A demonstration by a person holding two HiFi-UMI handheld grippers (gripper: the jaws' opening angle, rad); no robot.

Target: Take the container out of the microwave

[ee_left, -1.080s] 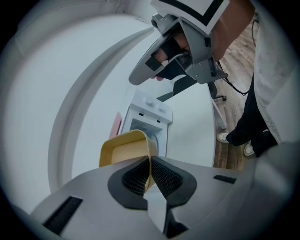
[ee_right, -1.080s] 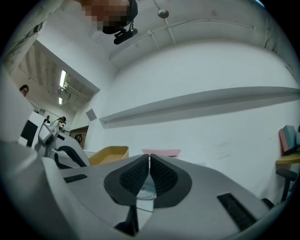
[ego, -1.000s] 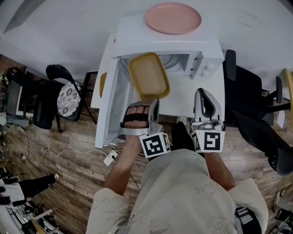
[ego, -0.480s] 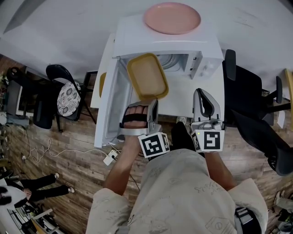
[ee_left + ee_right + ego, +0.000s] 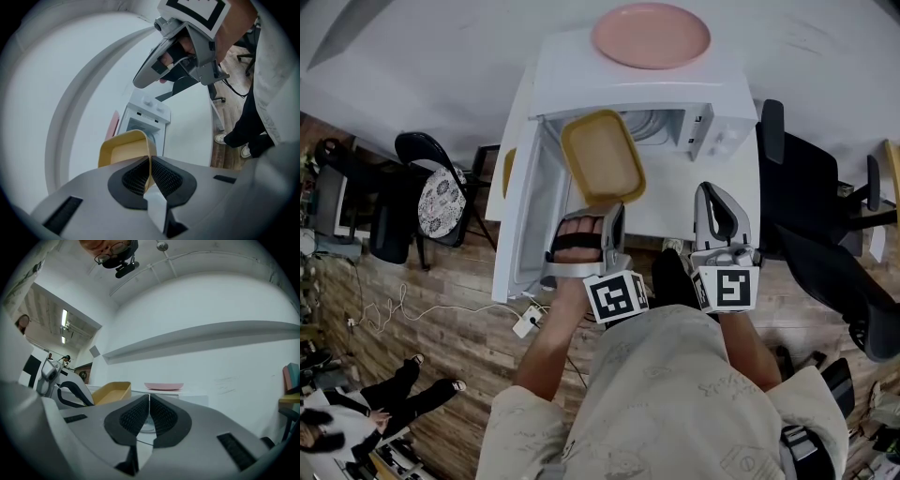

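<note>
The yellow container [image 5: 602,157] hangs tilted in front of the open white microwave [image 5: 647,89], outside its cavity. My left gripper [image 5: 614,208] is shut on the container's near rim; in the left gripper view the thin yellow wall [image 5: 123,150] is pinched between the black pads [image 5: 164,177]. My right gripper [image 5: 710,192] stays to the right of the container, level with the left one, shut with nothing in it. The right gripper view has its pads [image 5: 161,416] pressed together, with the container [image 5: 112,392] off to the left.
The microwave door [image 5: 530,216] stands swung open at the left. A pink plate [image 5: 651,35] lies on top of the microwave. A black chair [image 5: 431,202] stands at the left and a black office chair [image 5: 811,206] at the right, on wooden floor.
Both grippers and the container have kept still. Only a person at the lower left edge of the head view has walked along the floor.
</note>
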